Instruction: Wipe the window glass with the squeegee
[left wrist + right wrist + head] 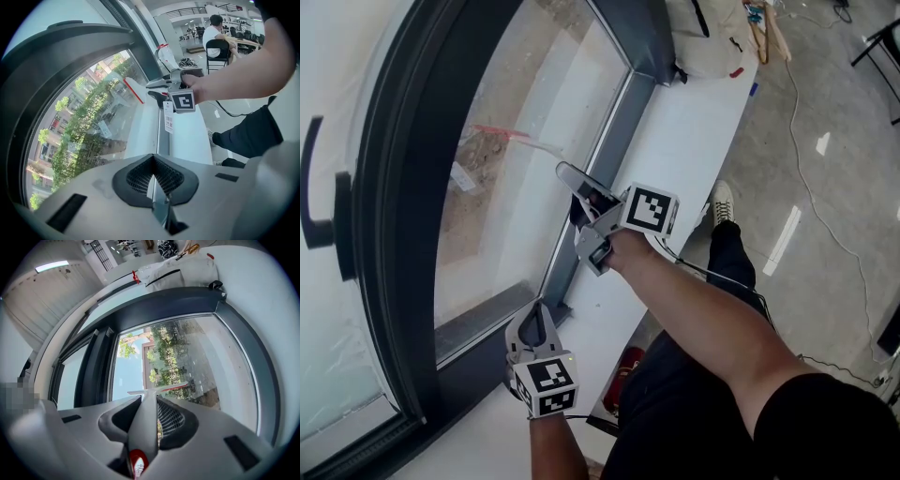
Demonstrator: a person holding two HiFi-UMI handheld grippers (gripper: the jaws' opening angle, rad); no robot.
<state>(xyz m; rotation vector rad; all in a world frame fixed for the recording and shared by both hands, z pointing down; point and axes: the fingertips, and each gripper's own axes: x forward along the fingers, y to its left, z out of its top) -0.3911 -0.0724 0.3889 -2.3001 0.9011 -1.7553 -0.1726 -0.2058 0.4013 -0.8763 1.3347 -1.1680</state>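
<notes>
The right tool (584, 208) is clenched on the handle of the squeegee (532, 145). Its red-edged blade sits ahead of the tool's tips, on or just off the window glass (502, 216) (I cannot tell whether it actually touches). The left tool (534, 321) hangs below and behind the right one, close to the lower frame (478, 323), with its jaws pressed together on nothing. To wipe well, press the blade flat so its whole edge meets the pane, tilt the handle slightly, and pull in one steady stroke, stopping short of the frame.
</notes>
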